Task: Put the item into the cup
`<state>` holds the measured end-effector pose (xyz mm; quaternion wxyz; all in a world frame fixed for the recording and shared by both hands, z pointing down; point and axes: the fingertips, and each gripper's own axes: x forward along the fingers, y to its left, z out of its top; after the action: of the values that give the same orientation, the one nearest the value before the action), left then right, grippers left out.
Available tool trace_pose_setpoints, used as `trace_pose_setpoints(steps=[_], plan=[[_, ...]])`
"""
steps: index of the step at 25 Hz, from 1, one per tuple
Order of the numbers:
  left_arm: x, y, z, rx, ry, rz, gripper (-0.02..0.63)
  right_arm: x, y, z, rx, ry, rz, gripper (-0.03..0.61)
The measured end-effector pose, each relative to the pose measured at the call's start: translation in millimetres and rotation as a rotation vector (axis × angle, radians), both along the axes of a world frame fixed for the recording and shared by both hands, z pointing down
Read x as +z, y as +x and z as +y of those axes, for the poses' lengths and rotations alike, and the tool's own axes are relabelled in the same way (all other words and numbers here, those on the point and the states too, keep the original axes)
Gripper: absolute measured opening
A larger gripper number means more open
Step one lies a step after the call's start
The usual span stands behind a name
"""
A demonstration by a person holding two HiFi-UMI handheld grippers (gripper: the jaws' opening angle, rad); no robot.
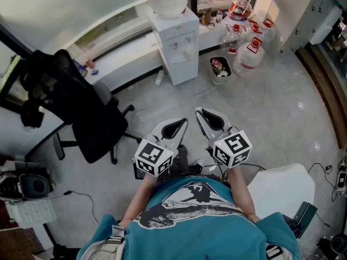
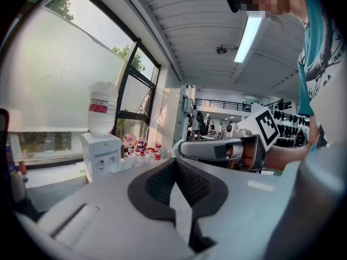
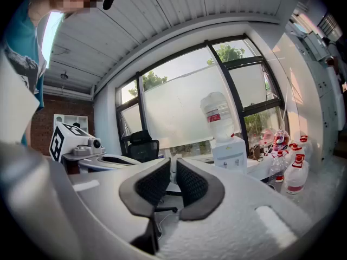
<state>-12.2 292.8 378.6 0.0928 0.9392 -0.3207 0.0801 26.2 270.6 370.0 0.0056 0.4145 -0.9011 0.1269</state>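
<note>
We look steeply down on a person in a teal shirt (image 1: 195,210) standing on a pale grey floor (image 1: 271,107), with both arms tucked in against the chest. The left hand-held gripper (image 1: 174,127) and the right hand-held gripper (image 1: 206,116) sit side by side, nearly touching, and point forward and away from the body. Each carries its cube of square markers nearest the person.

In the left gripper view, the left hand-held gripper's (image 2: 174,169) dark ribbed pads meet at their tips, so its jaws are pressed together with nothing in them. In the right gripper view, the right hand-held gripper (image 3: 172,169) shows a narrow slit between its pads. We see the room through that slit, so its jaws are slightly spread and empty.

Neither the item nor the cup appears in any view, and no table is in sight. We judge that the task is not under way. The tucked, level hold looks like a rest or ready stance, not a reach.

Toward the far edge of the floor stands a white water dispenser (image 1: 176,45), with a small bin (image 1: 219,69) and several large water bottles (image 1: 246,53) just beside it. A black office chair (image 1: 81,107) stands at the floor's left side. At the lower right is a white shape (image 1: 282,186), possibly a seat, though we cannot tell for sure.
</note>
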Motion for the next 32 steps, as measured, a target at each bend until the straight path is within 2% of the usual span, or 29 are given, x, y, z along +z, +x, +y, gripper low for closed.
trace_pose_setpoints(steps=[4,10,22,26,32], plan=[[4.3,3.1,0.8,0.000,-0.004,-0.018,0.011,3.0,3.8,-0.1,0.005,-0.008,-0.003,0.034],[0.8,6.5,2.4,-0.004,-0.014,0.023,0.011,1.1,11.2,2.8,0.020,-0.005,-0.042,0.035],[5.9,13.6,-0.6,0.010,-0.045,-0.001,0.012,6.1,25.6,-4.8,0.049,-0.032,-0.107,0.035],[11.6,9.0,-15.6,-0.002,-0.070,-0.002,0.012,12.3,24.7,-16.3,0.051,-0.056,-0.114,0.035],[17.4,8.8,-57.0,0.001,-0.096,0.039,0.012,18.3,26.8,-53.9,0.063,-0.072,-0.104,0.035]])
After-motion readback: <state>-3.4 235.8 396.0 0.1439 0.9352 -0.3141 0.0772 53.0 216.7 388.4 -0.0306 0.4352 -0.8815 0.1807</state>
